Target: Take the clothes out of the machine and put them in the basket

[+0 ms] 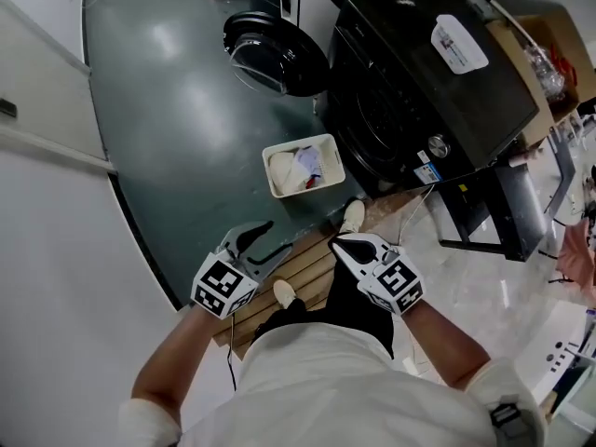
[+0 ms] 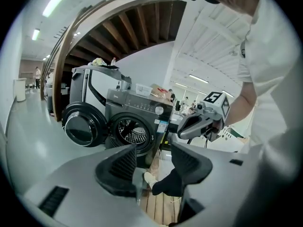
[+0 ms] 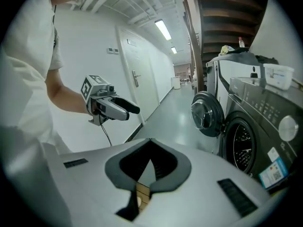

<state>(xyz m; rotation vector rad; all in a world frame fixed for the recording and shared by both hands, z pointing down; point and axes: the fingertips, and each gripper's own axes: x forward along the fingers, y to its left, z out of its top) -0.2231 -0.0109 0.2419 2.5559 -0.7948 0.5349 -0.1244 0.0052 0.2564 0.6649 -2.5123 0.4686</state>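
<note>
The black washing machine [image 1: 419,82] stands at the upper right with its round door [image 1: 275,54] swung open; its drum [image 2: 132,131] looks dark inside. The white basket [image 1: 279,147] sits on the floor in front of it, holding light clothes [image 1: 298,168]. Both grippers hang near my waist, well short of the basket. My left gripper [image 1: 277,237] [image 2: 154,167] is open with nothing between its fingers. My right gripper [image 1: 337,243] [image 3: 150,162] is shut, holding nothing. Each gripper shows in the other's view: the right gripper [image 2: 201,122], the left gripper [image 3: 113,108].
I stand on a slatted wooden platform [image 1: 303,268]. A white machine [image 2: 90,86] stands beyond the black one. A cardboard box [image 1: 549,54] sits to the machine's right, a dark metal stand [image 1: 494,212] below it. A white wall and door [image 1: 37,156] run along the left.
</note>
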